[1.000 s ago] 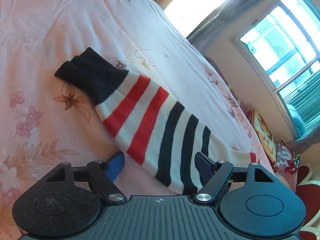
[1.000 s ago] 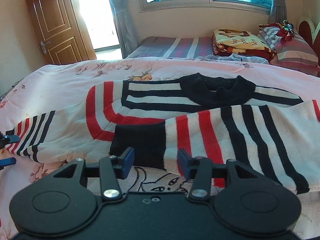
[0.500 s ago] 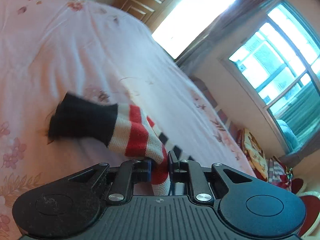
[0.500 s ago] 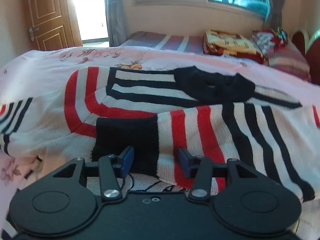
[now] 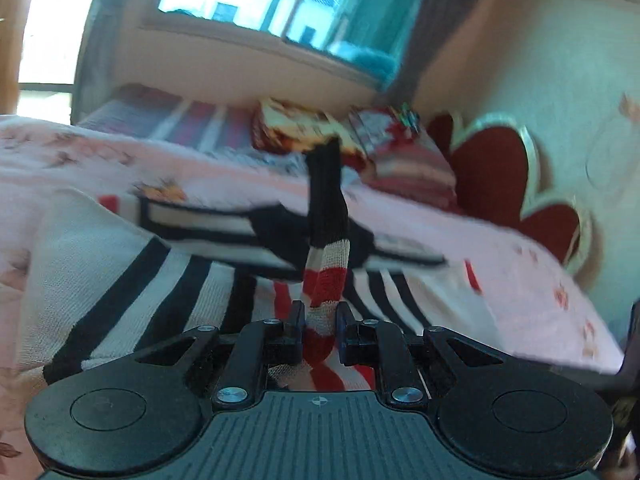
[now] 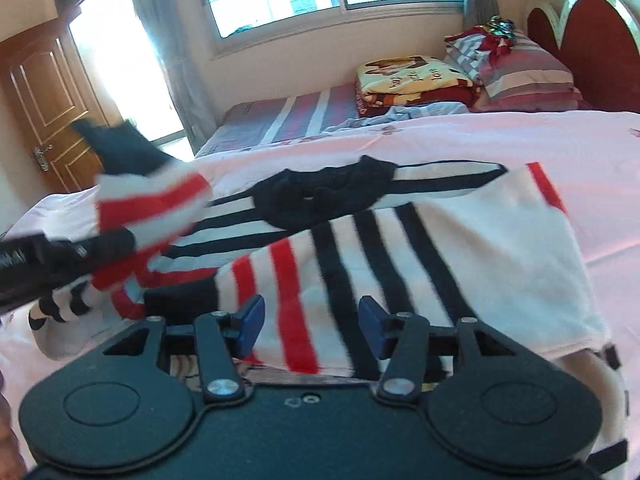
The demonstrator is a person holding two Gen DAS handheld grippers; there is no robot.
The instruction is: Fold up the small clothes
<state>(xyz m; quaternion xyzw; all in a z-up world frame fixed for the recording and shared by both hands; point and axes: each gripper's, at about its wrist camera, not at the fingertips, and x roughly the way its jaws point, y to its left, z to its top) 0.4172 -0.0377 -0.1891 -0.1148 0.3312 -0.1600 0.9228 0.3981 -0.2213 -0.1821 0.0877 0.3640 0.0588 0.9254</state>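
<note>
Pinching the striped sleeve [image 5: 326,276], left claw [image 5: 319,322] holds it raised above the sweater [image 6: 460,248] on the bed [image 6: 580,148]. Right claw [image 6: 311,322] hovers spread. Best lay sleeve flat across chest, cuff straight.

yellow blanket [image 6: 404,74]: small dark words are printed on this folded blanket at the far end of the bed. One word near its right edge looks like "love". The words beside it are too small and blurry to read.
left claw arm [image 6: 24,260]: there are pale marks on the black arm at the left edge, like letters, but they are too blurry to read.
everything else: no other words, numbers or signs can be read.
</note>
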